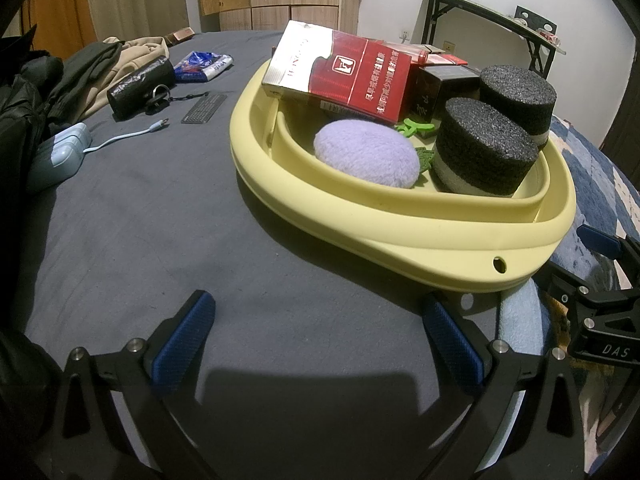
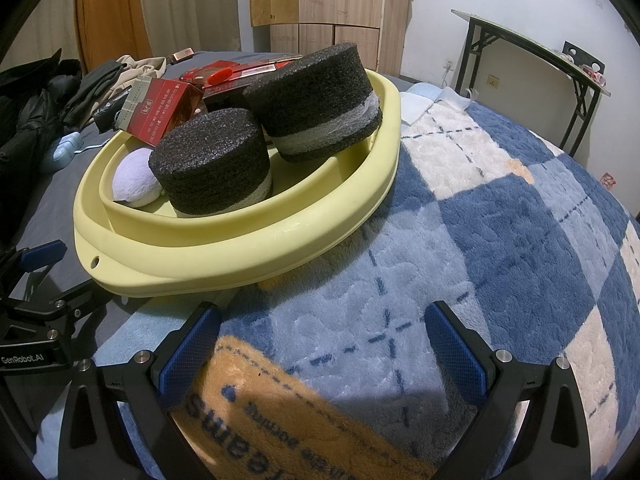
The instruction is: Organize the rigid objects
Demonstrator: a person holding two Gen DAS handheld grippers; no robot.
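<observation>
A yellow basin (image 1: 400, 216) rests on the bed and also shows in the right wrist view (image 2: 240, 240). It holds two black foam cylinders (image 1: 484, 144) (image 2: 212, 164), a red cigarette carton (image 1: 344, 68) (image 2: 160, 112), a lilac plush pad (image 1: 366, 152) (image 2: 134, 182), dark boxes (image 1: 448, 80) and a green clip (image 1: 414, 126). My left gripper (image 1: 320, 344) is open and empty over the grey sheet, just short of the basin. My right gripper (image 2: 324, 352) is open and empty over the blue checked blanket, right of the basin.
On the grey sheet (image 1: 140, 200) lie a black roll (image 1: 140, 84), keys (image 1: 158, 98), a small comb-like card (image 1: 204, 108), a blue charger with cable (image 1: 60, 152), a blue packet (image 1: 204, 64) and clothes (image 1: 60, 76). A black-legged table (image 2: 532, 68) stands by the wall.
</observation>
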